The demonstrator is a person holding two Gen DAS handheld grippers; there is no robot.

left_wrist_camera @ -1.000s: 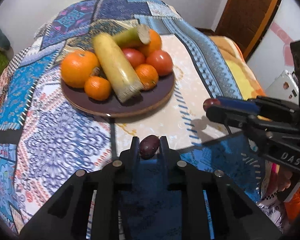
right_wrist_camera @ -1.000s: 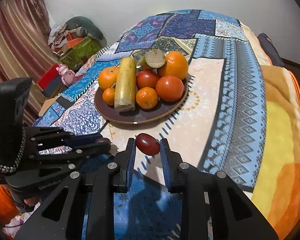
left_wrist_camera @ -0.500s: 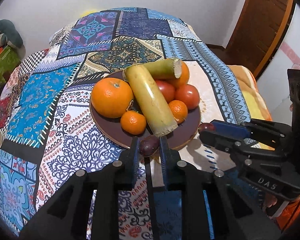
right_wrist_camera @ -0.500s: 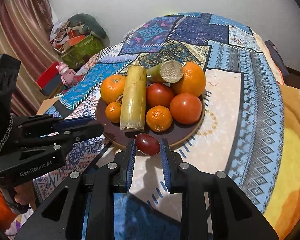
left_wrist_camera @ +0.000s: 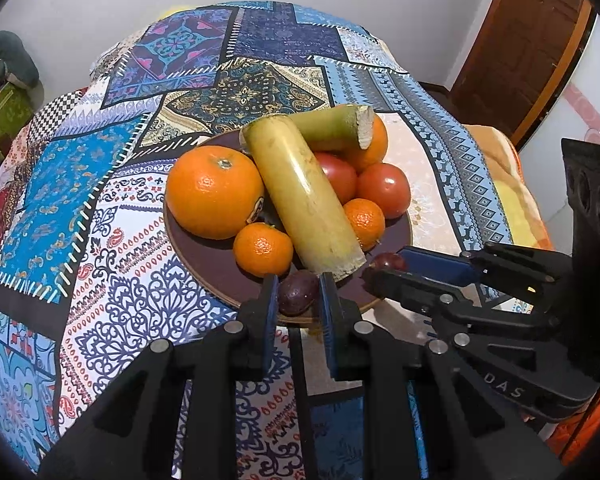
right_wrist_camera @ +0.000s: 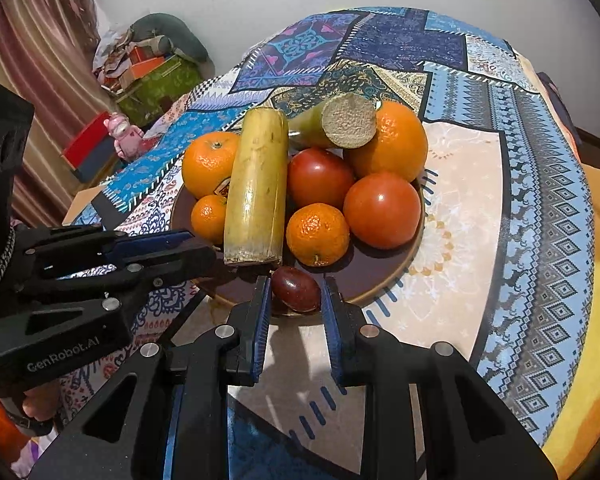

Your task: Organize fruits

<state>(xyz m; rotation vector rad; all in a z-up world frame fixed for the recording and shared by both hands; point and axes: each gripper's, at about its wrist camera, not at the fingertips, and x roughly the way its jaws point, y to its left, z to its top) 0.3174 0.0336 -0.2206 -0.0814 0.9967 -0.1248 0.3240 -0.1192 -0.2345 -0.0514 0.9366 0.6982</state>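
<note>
A dark brown plate (left_wrist_camera: 204,256) (right_wrist_camera: 384,276) holds oranges (left_wrist_camera: 215,192), tomatoes (right_wrist_camera: 382,210) and two sugarcane pieces (left_wrist_camera: 304,196) (right_wrist_camera: 256,188). My left gripper (left_wrist_camera: 298,294) is shut on a dark purple grape-like fruit (left_wrist_camera: 298,292) over the plate's near rim. My right gripper (right_wrist_camera: 294,292) has widened a little around a dark red fruit (right_wrist_camera: 296,289), which sits just inside the near rim between the fingers. The right gripper also shows in the left wrist view (left_wrist_camera: 380,268), the left gripper in the right wrist view (right_wrist_camera: 196,246).
The plate stands on a bed or table under a patchwork blue cloth (left_wrist_camera: 100,208). A wooden door (left_wrist_camera: 528,40) is at the back right. Boxes, a curtain and a pink toy (right_wrist_camera: 122,136) are at the left of the right wrist view.
Both grippers moved forward with their fruits to the plate's near rim. The right gripper's jaws have spread slightly around its red fruit.
</note>
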